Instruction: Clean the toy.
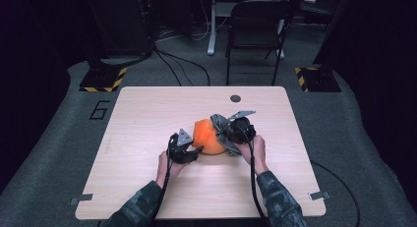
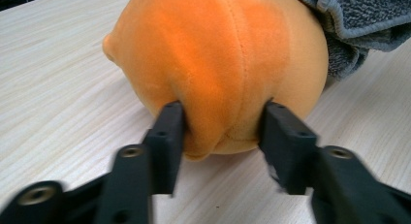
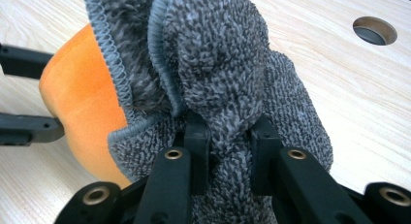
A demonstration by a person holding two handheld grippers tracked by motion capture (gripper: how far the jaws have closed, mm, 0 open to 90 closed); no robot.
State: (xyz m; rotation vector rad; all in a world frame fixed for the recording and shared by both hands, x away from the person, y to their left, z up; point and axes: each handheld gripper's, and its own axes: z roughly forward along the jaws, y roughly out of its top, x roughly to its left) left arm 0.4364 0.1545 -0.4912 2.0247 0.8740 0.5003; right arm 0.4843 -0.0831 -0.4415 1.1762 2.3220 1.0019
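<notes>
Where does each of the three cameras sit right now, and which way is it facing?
High view: above the person's side, looking forward and down on the light wooden table; both forearms enter below.
Left gripper view: rides the left gripper, looking along its black jaws pinching the round orange plush ball.
Right gripper view: rides the right gripper, its jaws clamping the grey terry cloth.
Shared: ball and cloth appear in all three.
</notes>
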